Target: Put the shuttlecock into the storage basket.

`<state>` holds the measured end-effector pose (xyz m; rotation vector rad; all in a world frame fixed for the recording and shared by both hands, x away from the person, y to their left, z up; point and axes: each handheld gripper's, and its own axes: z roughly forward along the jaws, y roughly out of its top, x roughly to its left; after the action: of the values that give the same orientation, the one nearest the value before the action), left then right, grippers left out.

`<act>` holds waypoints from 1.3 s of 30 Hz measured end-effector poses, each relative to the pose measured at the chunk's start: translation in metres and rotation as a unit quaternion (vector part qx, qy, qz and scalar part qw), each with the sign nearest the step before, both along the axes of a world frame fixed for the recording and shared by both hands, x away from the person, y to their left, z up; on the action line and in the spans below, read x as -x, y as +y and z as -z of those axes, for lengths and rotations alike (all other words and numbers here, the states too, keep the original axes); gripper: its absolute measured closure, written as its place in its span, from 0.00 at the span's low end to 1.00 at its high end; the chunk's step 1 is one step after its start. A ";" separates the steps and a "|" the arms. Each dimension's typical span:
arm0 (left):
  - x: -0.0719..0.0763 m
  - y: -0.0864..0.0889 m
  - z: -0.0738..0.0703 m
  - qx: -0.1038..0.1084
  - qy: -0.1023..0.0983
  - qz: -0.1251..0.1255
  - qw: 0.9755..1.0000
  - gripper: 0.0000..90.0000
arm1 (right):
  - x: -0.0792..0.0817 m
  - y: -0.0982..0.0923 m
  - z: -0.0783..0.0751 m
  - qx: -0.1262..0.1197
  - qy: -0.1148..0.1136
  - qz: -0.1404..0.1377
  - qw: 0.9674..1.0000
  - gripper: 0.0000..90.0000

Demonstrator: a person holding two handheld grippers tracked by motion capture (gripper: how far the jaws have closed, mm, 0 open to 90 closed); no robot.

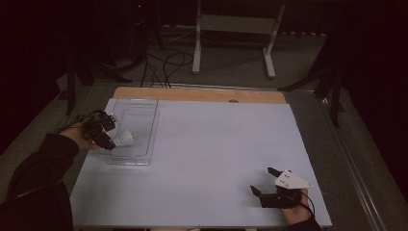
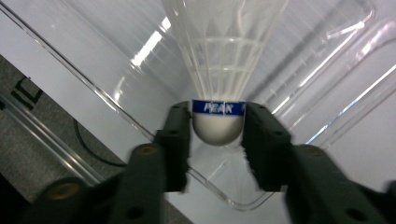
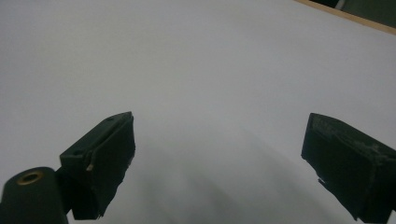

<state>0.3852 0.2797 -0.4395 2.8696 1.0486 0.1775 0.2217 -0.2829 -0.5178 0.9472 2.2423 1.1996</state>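
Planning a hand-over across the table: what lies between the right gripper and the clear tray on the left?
Nothing: in the high view, bare white table surface separates the right gripper from the clear tray.

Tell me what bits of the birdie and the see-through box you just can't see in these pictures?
- Shuttlecock skirt top: cut off by the upper edge of the left gripper view.
- Its cork sides: covered by the left gripper, whose jaws clamp it.
- Clear tray: near left edge hidden behind the gripper in the high view.
- Blue band lettering: blurred.
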 end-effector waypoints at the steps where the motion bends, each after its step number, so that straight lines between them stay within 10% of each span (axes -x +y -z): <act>1: 0.000 -0.001 -0.002 -0.007 -0.010 -0.001 1.000 0.56 | 0.000 0.000 0.000 0.000 0.000 0.000 1.000 0.11; 24: 0.004 0.002 -0.021 0.007 -0.014 -0.058 0.998 0.01 | 0.000 0.000 -0.001 0.001 -0.002 0.000 1.000 0.11; 39: 0.019 -0.013 -0.036 0.042 -0.059 -0.053 0.996 0.00 | 0.001 -0.001 -0.001 0.001 -0.003 0.002 1.000 0.11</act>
<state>0.3666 0.2663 -0.4035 2.6946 1.1561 0.2998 0.2212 -0.2837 -0.5167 0.9452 2.2346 1.1971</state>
